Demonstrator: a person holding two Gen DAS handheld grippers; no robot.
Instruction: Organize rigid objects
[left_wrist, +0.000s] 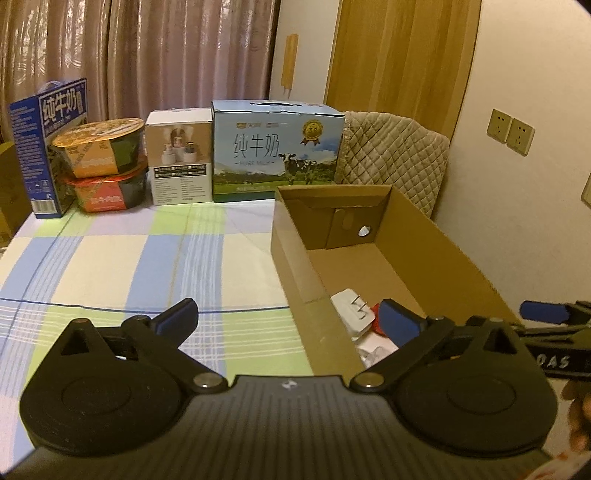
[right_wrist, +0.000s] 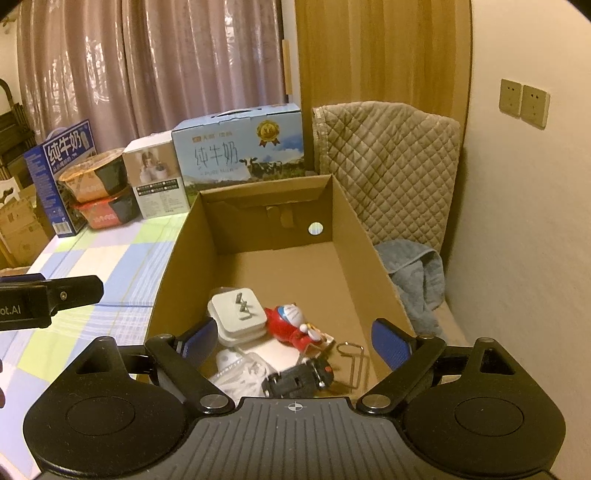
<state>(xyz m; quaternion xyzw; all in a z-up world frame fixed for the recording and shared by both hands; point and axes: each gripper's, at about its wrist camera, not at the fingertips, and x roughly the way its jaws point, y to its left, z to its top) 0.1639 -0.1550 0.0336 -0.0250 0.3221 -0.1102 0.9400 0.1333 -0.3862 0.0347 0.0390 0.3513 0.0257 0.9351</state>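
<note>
An open cardboard box (right_wrist: 354, 236) (left_wrist: 436, 225) stands on the checked tablecloth. In its near end lie a white plug adapter (right_wrist: 238, 312) (left_wrist: 351, 308), a red-and-blue Doraemon figure (right_wrist: 291, 325), a black toy car (right_wrist: 299, 380), a clear plastic piece (right_wrist: 240, 373) and a wire clip (right_wrist: 354, 363). My right gripper (right_wrist: 295, 341) is open and empty, hovering over these items. My left gripper (left_wrist: 288, 319) is open and empty, straddling the box's left wall above the cloth. The right gripper also shows in the left wrist view (left_wrist: 546, 314).
At the table's back stand a blue milk carton (left_wrist: 48, 147), two stacked noodle bowls (left_wrist: 101, 166), a white product box (left_wrist: 179, 162) and a milk gift box (left_wrist: 277, 151). A quilted chair (right_wrist: 388, 166) with a blue towel (right_wrist: 417, 277) is right of the box, by the wall.
</note>
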